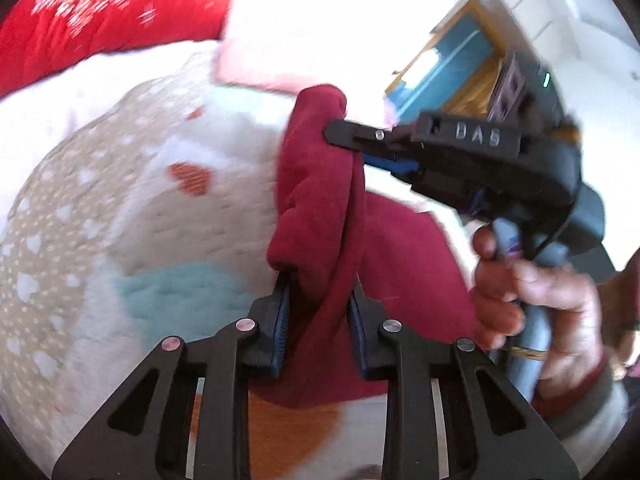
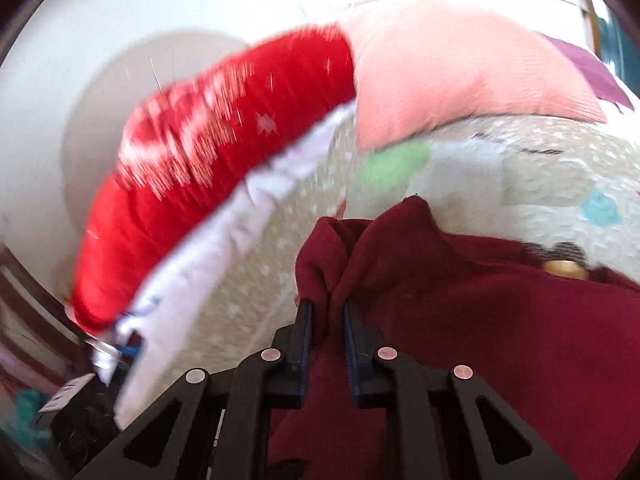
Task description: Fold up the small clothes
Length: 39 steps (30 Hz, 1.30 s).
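Both claws are pinching the same dark red garment [image 1: 320,184]: left gripper [image 1: 320,280] has a bunched fold between its fingers, right gripper [image 2: 327,307] is clamped on another gathered bit, so it hangs just above the bed. Underneath is a big beige quilt [image 1: 92,216] with coloured patches, then a red snowflake pillow [image 2: 208,160] and a pink cushion [image 2: 460,80] side by side against the white wall [image 2: 52,80]. Everything's motion-blurred, and the garment's lower part is cut off.
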Tool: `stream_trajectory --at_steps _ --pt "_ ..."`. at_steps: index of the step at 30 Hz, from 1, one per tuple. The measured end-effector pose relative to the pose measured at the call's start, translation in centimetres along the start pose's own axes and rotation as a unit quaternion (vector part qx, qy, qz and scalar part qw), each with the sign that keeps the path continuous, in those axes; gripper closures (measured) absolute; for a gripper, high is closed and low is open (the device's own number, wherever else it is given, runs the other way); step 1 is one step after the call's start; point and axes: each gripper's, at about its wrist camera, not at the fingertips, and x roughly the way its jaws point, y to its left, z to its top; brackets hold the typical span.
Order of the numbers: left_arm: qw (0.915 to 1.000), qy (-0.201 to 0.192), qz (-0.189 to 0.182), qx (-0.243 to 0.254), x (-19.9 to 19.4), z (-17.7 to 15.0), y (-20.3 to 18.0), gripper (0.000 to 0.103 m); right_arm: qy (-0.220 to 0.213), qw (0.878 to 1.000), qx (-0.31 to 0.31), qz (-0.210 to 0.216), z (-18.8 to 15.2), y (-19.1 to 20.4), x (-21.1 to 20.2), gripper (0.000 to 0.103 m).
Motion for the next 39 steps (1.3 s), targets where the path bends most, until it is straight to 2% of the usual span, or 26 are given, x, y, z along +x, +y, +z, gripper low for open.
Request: stream_trajectory --at_steps 2,5,7,9,12,15,17,18,19,20,21,23,25,27,31,33,34,37,39 --pt "0.9993 -0.008 0.004 0.037 -0.4 -0.1 -3.5 0.078 -0.025 0.999 0.011 0.019 -0.1 -1.2 -3.2 0.089" --pt "0.9975 0.01 -0.022 0.066 0.5 -0.4 -7.9 0.078 -0.065 0.997 0.024 0.034 -0.9 -3.7 -8.8 0.09" --pt "0.9953 0.021 -0.026 0.091 1.8 -1.0 -10.9 0.078 -0.088 0.995 0.038 0.031 -1.8 -5.2 -11.8 0.09" --pt "0.992 0.041 -0.029 0.116 3.9 -2.4 -13.8 0.078 -0.114 0.99 0.076 0.032 -3.6 -8.4 -14.9 0.09" --pt "0.9877 0.077 -0.023 0.134 7.3 -4.6 -15.8 0.078 -0.124 0.983 0.13 0.029 -6.3 -12.9 -17.0 0.09" --pt "0.9828 0.126 -0.01 0.134 11.1 -6.6 -16.3 0.078 -0.099 0.978 0.184 0.006 -9.3 -17.6 -16.1 0.087" --pt "0.9809 0.124 -0.002 0.149 11.3 -7.0 -16.7 0.078 -0.086 0.969 0.231 -0.004 -10.8 -20.4 -15.7 0.081" --pt "0.9801 0.121 -0.001 0.157 10.9 -7.0 -17.0 0.078 -0.091 0.959 0.267 0.011 -12.1 -21.6 -15.7 0.079" --pt "0.9791 0.126 -0.002 0.16 10.5 -6.9 -17.3 0.078 -0.103 0.954 0.279 0.031 -12.7 -22.1 -16.0 0.071" --pt "0.978 0.136 -0.004 0.158 9.9 -6.4 -17.3 0.078 -0.124 0.948 0.286 0.061 -13.6 -22.1 -16.7 0.054" --pt "0.9771 0.141 -0.007 0.159 8.8 -6.1 -17.3 0.078 -0.13 0.948 0.283 0.067 -13.8 -22.0 -17.1 0.048" --pt "0.9754 0.121 -0.002 0.184 6.5 -5.7 -17.1 0.078 -0.133 0.953 0.266 0.067 -14.0 -21.3 -17.6 0.042" --pt "0.9722 0.087 0.023 0.216 4.4 -5.1 -16.8 0.078 -0.123 0.958 0.253 0.06 -13.8 -20.6 -17.4 0.041" --pt "0.9686 0.064 0.064 0.232 3.3 -4.8 -15.5 0.075 -0.106 0.964 0.239 0.056 -13.2 -19.8 -16.3 0.041" --pt "0.972 0.089 0.096 0.195 5.6 -4.7 -11.6 0.075 -0.081 0.974 0.207 0.046 -12.2 -17.8 -13.5 0.039" --pt "0.9734 0.094 0.095 0.186 6.4 -5.0 -11.0 0.075 -0.08 0.98 0.182 0.019 -11.9 -16.6 -12.6 0.057" --pt "0.9736 0.096 0.094 0.185 6.4 -5.2 -11.1 0.075 -0.079 0.981 0.174 0.009 -11.7 -16.4 -12.3 0.074" --pt "0.9754 0.087 0.068 0.191 6.2 -4.5 -12.3 0.075 -0.113 0.983 0.143 -0.012 -11.2 -15.6 -14.9 0.083" --pt "0.9752 0.076 0.061 0.199 6.5 -4.1 -13.3 0.075 -0.131 0.984 0.116 -0.032 -10.7 -15.4 -17.2 0.084"
